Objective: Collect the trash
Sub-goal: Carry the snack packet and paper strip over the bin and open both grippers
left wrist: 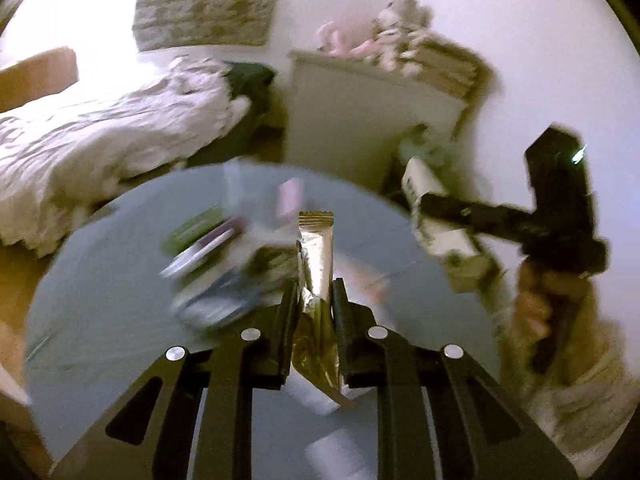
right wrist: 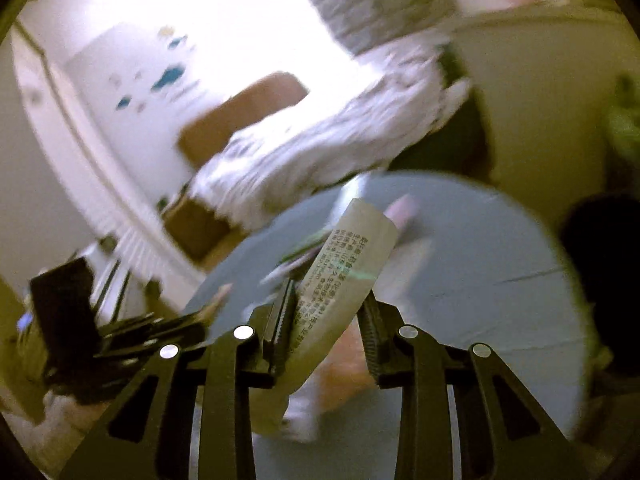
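Left gripper pinching a gold foil wrapper between its pads; wrapper stands upright out of the jaws, its crimped top edge above the round grey desk, crumpled lower end hanging below the fingers. Right gripper clamped on a white paper packet with printed text, which leans up and to the right from the jaws over the same desk. In the left wrist view the right gripper shows at right, carried in a hand, holding that white packet clear of the desk's far right edge. On the desk behind the wrapper: a blurred heap of small items, green, purple and white, not identifiable. Beyond the desk, a bed with rumpled pale bedding at left, a white cabinet just behind, soft toys on top. Heavy motion blur in both views.
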The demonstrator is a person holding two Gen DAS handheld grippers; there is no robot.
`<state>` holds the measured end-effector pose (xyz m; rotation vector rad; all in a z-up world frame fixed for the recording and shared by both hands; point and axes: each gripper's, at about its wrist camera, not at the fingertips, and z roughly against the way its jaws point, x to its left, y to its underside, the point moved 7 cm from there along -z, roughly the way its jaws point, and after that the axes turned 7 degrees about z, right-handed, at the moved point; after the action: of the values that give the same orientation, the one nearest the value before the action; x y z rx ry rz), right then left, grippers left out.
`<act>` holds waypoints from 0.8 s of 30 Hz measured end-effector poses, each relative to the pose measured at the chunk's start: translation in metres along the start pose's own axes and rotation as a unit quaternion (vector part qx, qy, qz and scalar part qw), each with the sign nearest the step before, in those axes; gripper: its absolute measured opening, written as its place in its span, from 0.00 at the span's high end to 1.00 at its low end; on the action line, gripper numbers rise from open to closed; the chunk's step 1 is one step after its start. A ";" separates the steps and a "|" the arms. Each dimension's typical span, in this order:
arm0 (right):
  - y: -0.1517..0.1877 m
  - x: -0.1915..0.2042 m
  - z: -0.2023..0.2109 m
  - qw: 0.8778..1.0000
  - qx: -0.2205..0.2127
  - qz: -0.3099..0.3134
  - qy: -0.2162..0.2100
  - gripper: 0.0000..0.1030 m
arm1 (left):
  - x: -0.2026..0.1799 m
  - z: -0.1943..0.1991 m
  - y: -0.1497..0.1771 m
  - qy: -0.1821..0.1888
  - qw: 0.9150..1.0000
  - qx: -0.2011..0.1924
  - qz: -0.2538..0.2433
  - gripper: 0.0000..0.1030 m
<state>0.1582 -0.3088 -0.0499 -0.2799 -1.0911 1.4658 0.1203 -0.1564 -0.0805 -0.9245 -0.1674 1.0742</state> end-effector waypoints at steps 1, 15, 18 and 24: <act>-0.004 -0.018 0.010 1.000 -0.011 -0.014 0.011 0.69 | -0.013 -0.007 -0.006 0.011 1.000 -0.001 -0.002 0.82; 0.003 -0.213 0.078 0.981 -0.074 -0.105 0.145 0.69 | -0.161 -0.138 -0.039 0.105 0.994 0.044 -0.007 0.82; 0.008 -0.236 0.073 0.978 -0.067 -0.112 0.161 0.69 | -0.180 -0.171 -0.038 0.113 0.992 0.063 -0.004 0.82; 0.020 -0.290 0.062 0.968 -0.041 -0.143 0.201 0.69 | -0.202 -0.223 -0.034 0.116 0.989 0.093 0.014 0.82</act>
<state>0.1713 -0.5877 -0.1525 -0.4376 -0.8228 1.0509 0.1604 -0.4510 -0.1354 -0.8767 0.1362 0.9814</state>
